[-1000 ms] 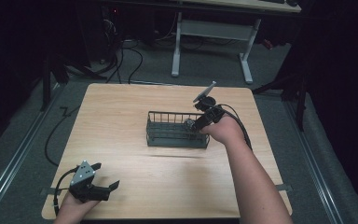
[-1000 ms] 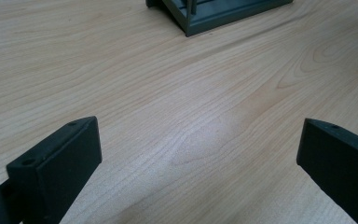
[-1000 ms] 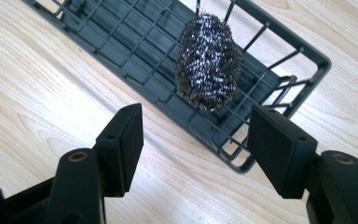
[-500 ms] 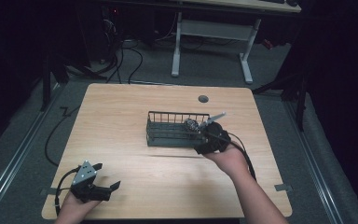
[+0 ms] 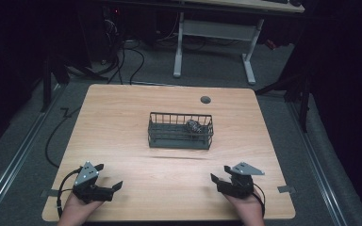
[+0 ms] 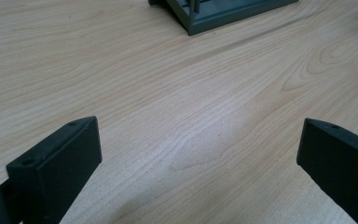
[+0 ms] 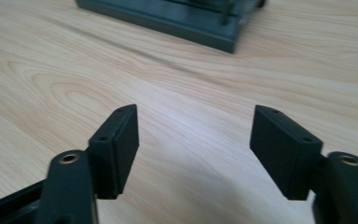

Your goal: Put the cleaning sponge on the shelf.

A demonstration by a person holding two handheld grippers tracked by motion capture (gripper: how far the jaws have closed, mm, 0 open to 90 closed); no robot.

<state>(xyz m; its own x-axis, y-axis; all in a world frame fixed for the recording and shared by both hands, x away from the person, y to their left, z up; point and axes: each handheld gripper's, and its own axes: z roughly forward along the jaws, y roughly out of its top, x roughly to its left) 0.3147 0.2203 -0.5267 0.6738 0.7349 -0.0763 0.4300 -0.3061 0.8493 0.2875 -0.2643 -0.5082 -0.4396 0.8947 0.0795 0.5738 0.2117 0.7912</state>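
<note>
A dark wire basket (image 5: 180, 136) stands in the middle of the wooden table (image 5: 118, 122). A small crumpled grey object (image 5: 194, 126) lies inside it, toward its right end. My left gripper (image 5: 109, 175) rests near the table's front left edge, open, with nothing between its jaws. My right gripper (image 5: 219, 173) rests near the front right edge, open and empty too. In the left gripper view the left gripper (image 6: 200, 149) stands wide over bare wood, with the basket's corner (image 6: 223, 11) far ahead. In the right gripper view the right gripper (image 7: 196, 126) faces the basket's base (image 7: 177, 18).
A round cable hole (image 5: 205, 100) sits in the table behind the basket. Beyond the table, a white desk frame (image 5: 214, 33) and cables (image 5: 132, 56) lie on the grey floor. Tape marks (image 5: 286, 189) stick out at the table's front corners.
My right gripper held a small grey object above the basket, lowered it in, let go and drew back to the front right edge. The left gripper stayed put.
</note>
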